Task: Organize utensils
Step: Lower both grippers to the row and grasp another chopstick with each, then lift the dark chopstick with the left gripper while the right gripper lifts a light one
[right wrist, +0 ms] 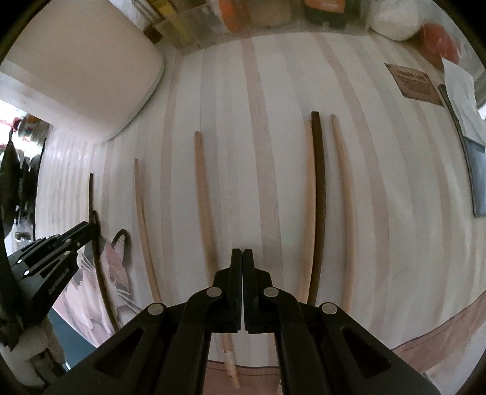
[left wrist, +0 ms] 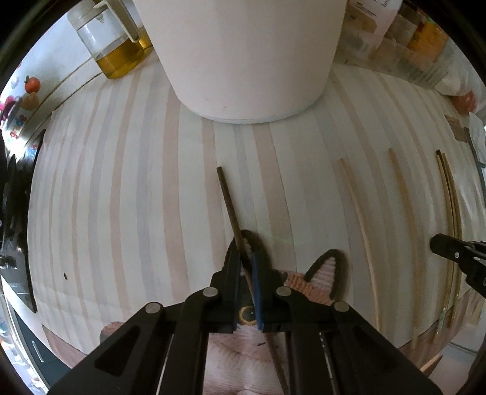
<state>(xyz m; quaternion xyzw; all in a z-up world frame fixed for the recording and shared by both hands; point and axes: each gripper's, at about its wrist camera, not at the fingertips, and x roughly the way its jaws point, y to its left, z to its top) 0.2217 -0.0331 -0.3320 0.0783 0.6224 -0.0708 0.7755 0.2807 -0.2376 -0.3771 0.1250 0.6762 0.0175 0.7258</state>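
A dark chopstick [left wrist: 228,202] lies between the fingers of my left gripper [left wrist: 245,258], which is shut on it just above the striped cloth [left wrist: 121,182]; it also shows in the right wrist view [right wrist: 91,194]. Pale wooden chopsticks [left wrist: 358,212] [left wrist: 407,206] lie side by side to its right. In the right wrist view, pale chopsticks [right wrist: 142,218] [right wrist: 205,200] [right wrist: 344,188] and a dark one [right wrist: 318,188] lie lengthwise on the cloth. My right gripper [right wrist: 242,253] is shut and empty above them. A large white holder [left wrist: 243,54] stands ahead.
An oil bottle [left wrist: 115,45] stands far left of the holder. A cat-face mat [left wrist: 322,279] lies at the near edge. Jars and packets [right wrist: 243,15] line the back. A brown label [right wrist: 416,82] and papers [right wrist: 461,97] lie at the right.
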